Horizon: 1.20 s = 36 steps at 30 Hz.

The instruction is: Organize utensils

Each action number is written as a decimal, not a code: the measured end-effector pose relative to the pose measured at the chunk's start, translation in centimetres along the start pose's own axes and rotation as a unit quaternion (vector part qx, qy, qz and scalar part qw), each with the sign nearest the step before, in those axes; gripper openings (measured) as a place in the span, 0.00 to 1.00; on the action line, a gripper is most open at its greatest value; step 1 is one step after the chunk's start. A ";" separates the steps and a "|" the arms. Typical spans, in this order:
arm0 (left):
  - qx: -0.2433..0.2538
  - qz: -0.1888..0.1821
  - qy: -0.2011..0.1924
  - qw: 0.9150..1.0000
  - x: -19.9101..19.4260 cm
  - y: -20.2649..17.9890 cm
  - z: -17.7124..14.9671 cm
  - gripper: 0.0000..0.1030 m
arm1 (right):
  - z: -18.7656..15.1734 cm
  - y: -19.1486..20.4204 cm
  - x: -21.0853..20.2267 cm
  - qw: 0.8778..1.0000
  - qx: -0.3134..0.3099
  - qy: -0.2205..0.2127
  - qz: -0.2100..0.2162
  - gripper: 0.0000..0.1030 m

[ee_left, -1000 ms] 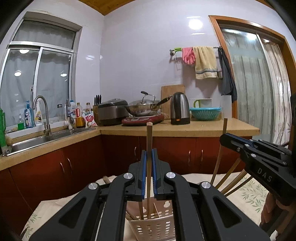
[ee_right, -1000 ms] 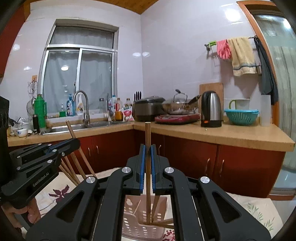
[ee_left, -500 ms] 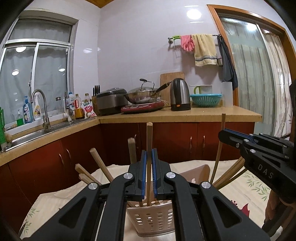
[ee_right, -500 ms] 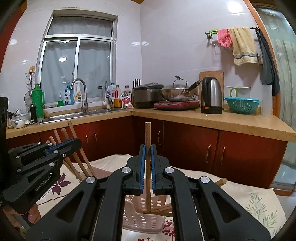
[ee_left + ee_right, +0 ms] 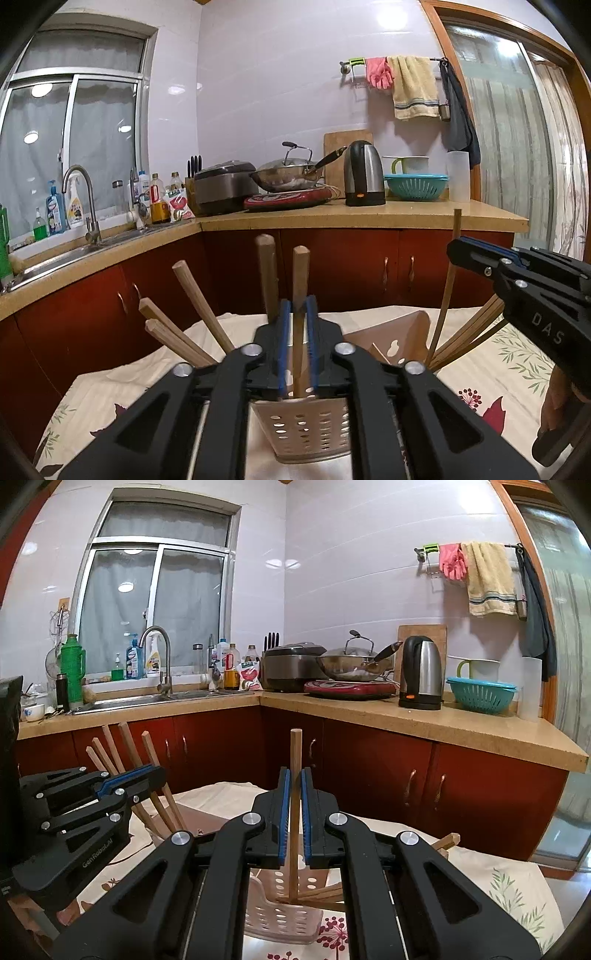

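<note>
My left gripper [image 5: 297, 317] is shut on an upright wooden chopstick [image 5: 300, 273] over a perforated beige utensil holder [image 5: 308, 430] that holds several wooden utensils [image 5: 201, 299]. My right gripper [image 5: 292, 797] is shut on another upright chopstick [image 5: 294, 760] whose lower end reaches into a pink perforated holder [image 5: 280, 919] with several chopsticks lying in it. The right gripper also shows at the right of the left wrist view [image 5: 458, 254], the left gripper at the left of the right wrist view [image 5: 147, 773].
Both holders stand on a table with a floral cloth [image 5: 517, 354]. A brown box [image 5: 391, 339] stands between them. Behind are red cabinets, a counter [image 5: 443, 723] with kettle [image 5: 421, 672], wok, rice cooker, and a sink [image 5: 147, 698].
Both grippers have lowered with their chopsticks toward the holders. More utensils in the beige holder have come into the left wrist view.
</note>
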<state>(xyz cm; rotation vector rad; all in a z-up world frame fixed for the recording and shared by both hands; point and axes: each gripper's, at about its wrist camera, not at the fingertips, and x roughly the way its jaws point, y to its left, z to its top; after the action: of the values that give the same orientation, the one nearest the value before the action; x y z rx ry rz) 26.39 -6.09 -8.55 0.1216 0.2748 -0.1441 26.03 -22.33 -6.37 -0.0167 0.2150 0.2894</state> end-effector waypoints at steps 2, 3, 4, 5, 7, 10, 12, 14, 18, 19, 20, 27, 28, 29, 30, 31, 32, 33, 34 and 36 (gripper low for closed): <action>-0.007 0.000 -0.001 1.000 -0.1 0.2 0.0 0.39 | 0.0 -0.1 -0.1 1.000 0.007 0.001 0.004 0.22; -0.009 0.001 -0.005 1.000 -0.4 0.3 0.0 0.43 | 0.1 -0.1 -0.2 1.000 0.009 0.000 0.005 0.27; -0.008 0.002 -0.007 1.000 -0.5 0.2 0.1 0.46 | 0.1 -0.1 -0.4 1.000 0.009 -0.002 0.004 0.32; -0.006 0.002 -0.009 1.000 -0.6 0.1 0.2 0.47 | 0.2 -0.2 -0.5 1.000 0.008 -0.004 0.003 0.34; -0.002 0.002 -0.011 1.000 -0.8 0.0 0.4 0.57 | 0.4 -0.2 -0.8 1.000 0.008 -0.006 0.002 0.40; -0.003 0.000 -0.010 1.000 -0.9 0.0 0.5 0.64 | 0.7 -0.3 -1.4 1.000 0.009 -0.010 0.000 0.49; -0.004 -0.002 -0.011 1.000 -1.1 0.0 0.7 0.67 | 0.9 -0.3 -1.9 1.000 0.010 -0.013 -0.001 0.52; -0.005 -0.002 -0.014 1.000 -1.6 0.0 0.8 0.71 | 1.2 -0.3 -2.7 1.000 0.012 -0.017 -0.004 0.57; -0.008 0.005 -0.027 1.000 -3.7 0.1 1.3 0.76 | 1.6 -0.1 -4.9 0.999 0.015 -0.024 -0.015 0.65; -0.009 0.008 -0.030 0.999 -4.4 0.1 1.4 0.77 | 1.7 0.0 -5.8 0.999 0.017 -0.026 -0.018 0.68; -0.011 0.011 -0.032 0.999 -5.2 0.1 1.4 0.77 | 1.7 0.1 -6.3 0.999 0.018 -0.026 -0.020 0.68; -0.025 0.041 -0.037 0.998 -11.0 0.0 0.3 0.81 | 0.8 1.2 -11.3 0.998 0.018 -0.020 -0.055 0.76; -0.026 0.045 -0.036 0.998 -11.8 0.0 0.1 0.82 | 0.5 1.4 -12.2 0.998 0.017 -0.017 -0.060 0.77; -0.028 0.049 -0.035 0.998 -12.6 0.1 -0.1 0.82 | 0.3 1.6 -12.7 0.998 0.018 -0.014 -0.061 0.77; -0.030 0.052 -0.034 0.998 -13.2 0.1 -0.2 0.82 | 0.1 1.7 -13.2 0.998 0.018 -0.011 -0.063 0.78; -0.034 0.055 -0.033 0.997 -14.0 0.2 -0.5 0.82 | -0.1 1.9 -13.8 0.998 0.020 -0.009 -0.064 0.78; -0.038 0.057 -0.033 0.997 -14.8 0.2 -0.7 0.82 | -0.3 2.0 -14.4 0.998 0.022 -0.007 -0.063 0.79; -0.041 0.058 -0.033 0.997 -15.4 0.3 -0.8 0.82 | -0.5 2.2 -15.0 0.998 0.024 -0.005 -0.064 0.79; -0.042 0.061 -0.033 0.997 -16.0 0.2 -0.9 0.82 | -0.7 2.3 -15.7 0.997 0.027 -0.004 -0.066 0.80; -0.043 0.067 -0.033 0.996 -17.1 0.1 -1.2 0.83 | -1.0 2.5 -16.6 0.997 0.030 -0.001 -0.066 0.80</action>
<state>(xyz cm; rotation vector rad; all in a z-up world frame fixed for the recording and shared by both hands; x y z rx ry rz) 9.82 -3.65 -4.90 0.0495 0.2067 -0.0033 9.59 -24.66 -3.76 0.0292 0.2205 0.1508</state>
